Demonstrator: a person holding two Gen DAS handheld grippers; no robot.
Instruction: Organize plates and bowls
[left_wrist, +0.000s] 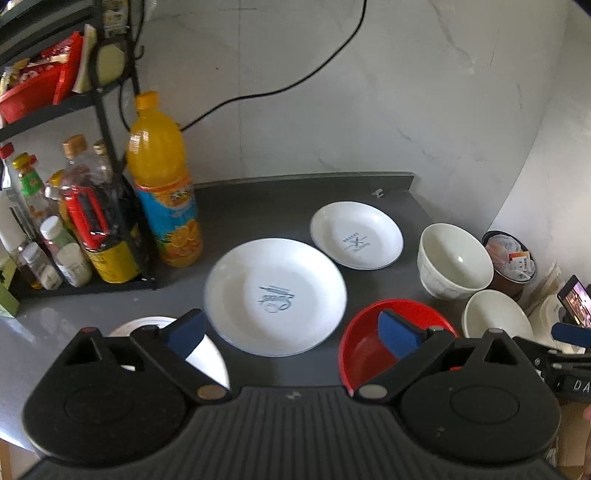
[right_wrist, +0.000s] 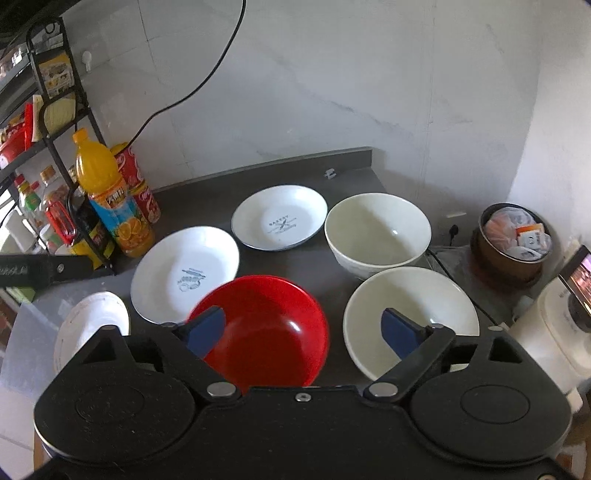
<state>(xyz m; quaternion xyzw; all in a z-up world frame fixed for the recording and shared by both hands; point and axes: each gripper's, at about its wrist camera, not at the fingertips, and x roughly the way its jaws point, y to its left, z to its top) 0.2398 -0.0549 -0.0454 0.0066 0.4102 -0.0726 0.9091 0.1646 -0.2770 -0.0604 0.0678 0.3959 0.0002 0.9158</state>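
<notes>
Left gripper (left_wrist: 291, 332): your jaws stand wide apart and hold nothing; they hang above the counter (left_wrist: 258, 206).
Right gripper (right_wrist: 303, 328): your jaws are wide here too, empty, above the dishes.
Red bowl (right_wrist: 266, 328): in your right view it sits between the two blue fingertips (right_wrist: 205, 330), nearer the left one, upright on the counter. In your left view it lies under the right-hand fingertip.
Big plate (left_wrist: 275, 295): white with a blue print at its middle, it lies just ahead of your left jaws, between the two tips. In your right view it is ahead and to the left, and the red bowl's rim overlaps its near edge; you cannot tell whether they touch.
Small plate (left_wrist: 356, 234): white with a printed mark, it lies farther ahead and to the right of the big plate, just beside it.
Near white bowl (right_wrist: 410, 317): upright, under your right gripper's right-hand tip.
Far white bowl (right_wrist: 376, 230): upright, ahead of the near one and just beside the small plate.
White dish (right_wrist: 92, 325): at the left of your right jaws, partly hidden by the gripper body; its shape is unclear.
Orange juice bottle (left_wrist: 162, 181): upright, well left of your left jaws, beside a black rack (left_wrist: 107, 122) of bottles.
Bin (right_wrist: 513, 240): far right, off the counter, with wrappers inside.
</notes>
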